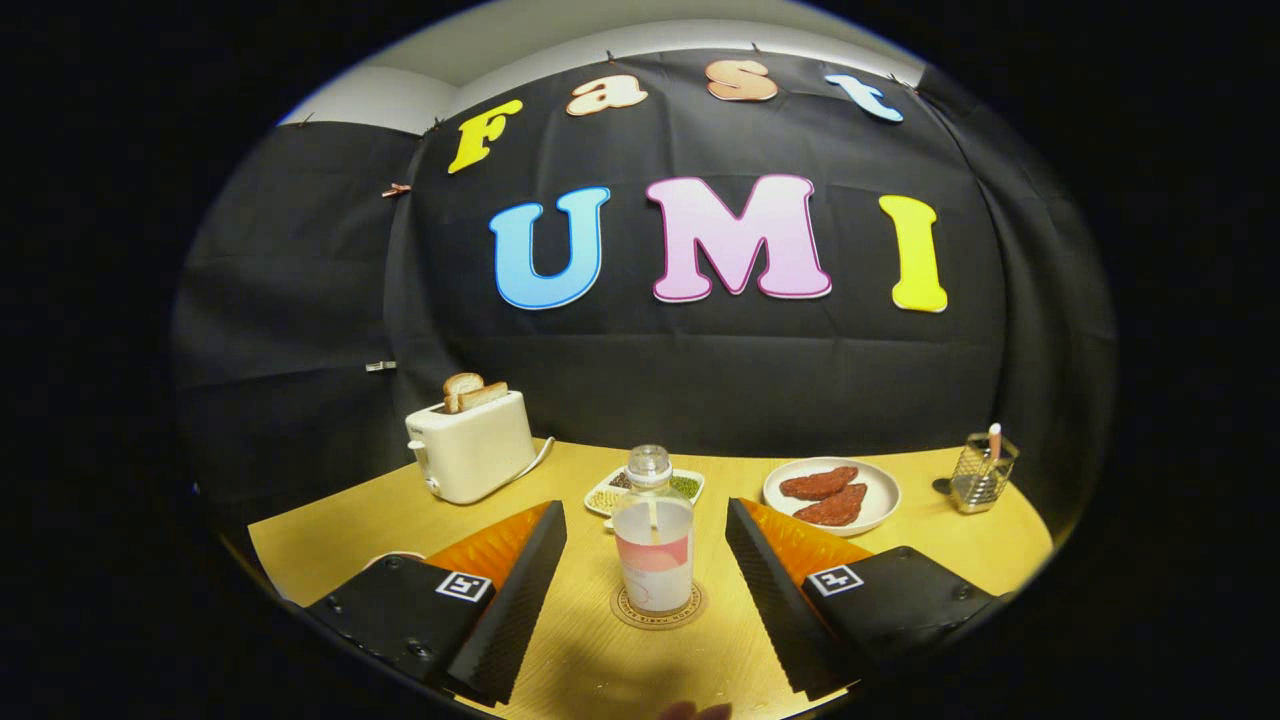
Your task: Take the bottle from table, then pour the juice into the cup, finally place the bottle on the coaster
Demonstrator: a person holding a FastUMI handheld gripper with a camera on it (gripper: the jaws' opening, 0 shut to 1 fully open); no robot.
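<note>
A clear bottle [653, 535] with a clear cap and a pink label stands upright on a round cork coaster [657, 607] on the wooden table [330, 525]. It holds pale juice. My gripper [646, 530] is open, and its two black fingers with orange backs stand wide on either side of the bottle without touching it. A pink rim, perhaps the cup [395, 557], peeks out behind the left finger [525, 570], mostly hidden.
A white toaster [470, 445] with bread in it stands at the back left. Behind the bottle lies a small dish of grains [645, 488]. A white plate [835, 495] with two red pieces and a wire holder [983, 475] sit to the right.
</note>
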